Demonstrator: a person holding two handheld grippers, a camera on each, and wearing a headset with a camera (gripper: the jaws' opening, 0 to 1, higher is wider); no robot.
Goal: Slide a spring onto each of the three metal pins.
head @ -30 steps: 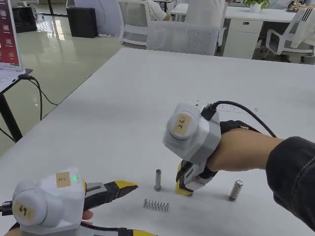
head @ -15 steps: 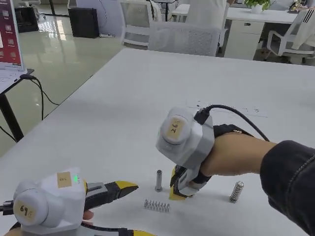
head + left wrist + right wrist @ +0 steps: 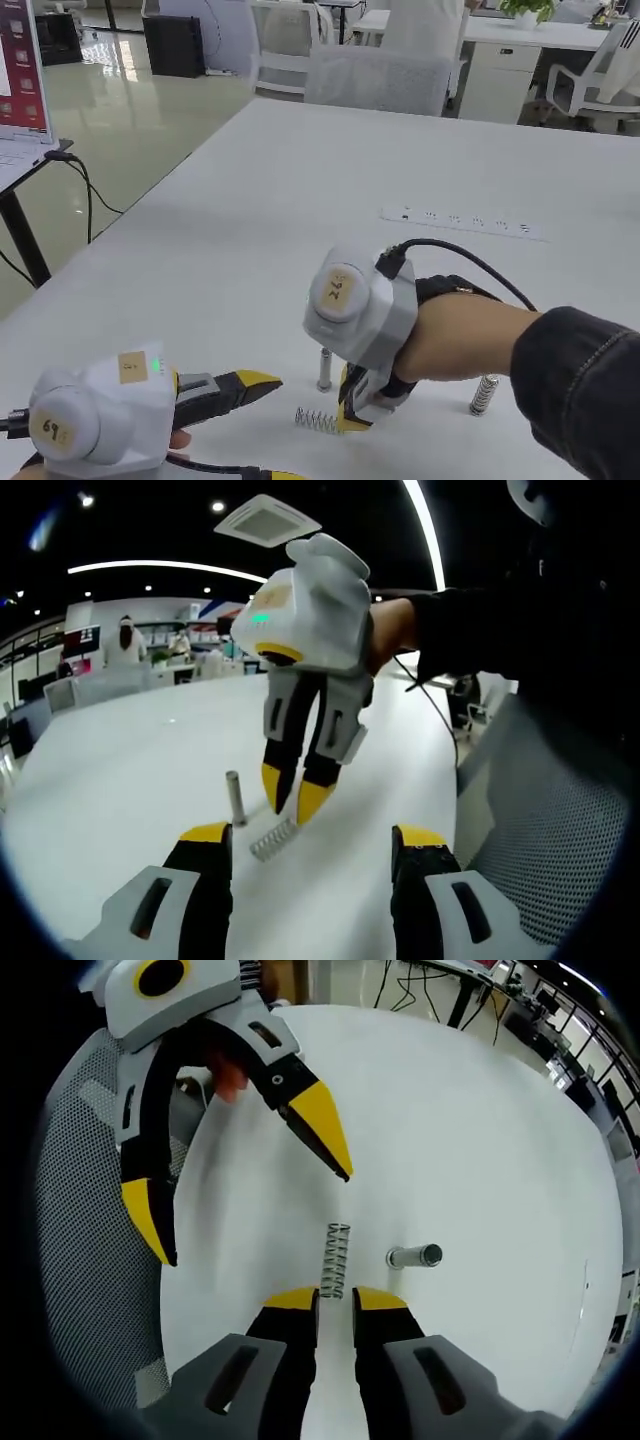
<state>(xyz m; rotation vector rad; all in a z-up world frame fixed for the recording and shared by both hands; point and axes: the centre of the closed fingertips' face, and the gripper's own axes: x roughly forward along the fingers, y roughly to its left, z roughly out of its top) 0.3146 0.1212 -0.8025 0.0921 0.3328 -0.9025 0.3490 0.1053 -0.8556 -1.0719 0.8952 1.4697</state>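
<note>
Straddling the lying spring [image 3: 337, 1258], right hand-held gripper [image 3: 335, 1298] sits narrowly apart (left hand-held gripper [image 3: 312, 833] gapes wide)

Bright even ceiling light, soft shadows, fisheye-warped edges.

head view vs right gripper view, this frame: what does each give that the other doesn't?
Head view: a loaded pin, spring already on it, to the right of the hand, and a power strip farther back on the table.
Right gripper view: the narrow gap between the tips of the right tongs, set at the near end of the loose spring.
Shared: that spring lying flat, the bare pin upright beside it, and the left tongs open.
</note>
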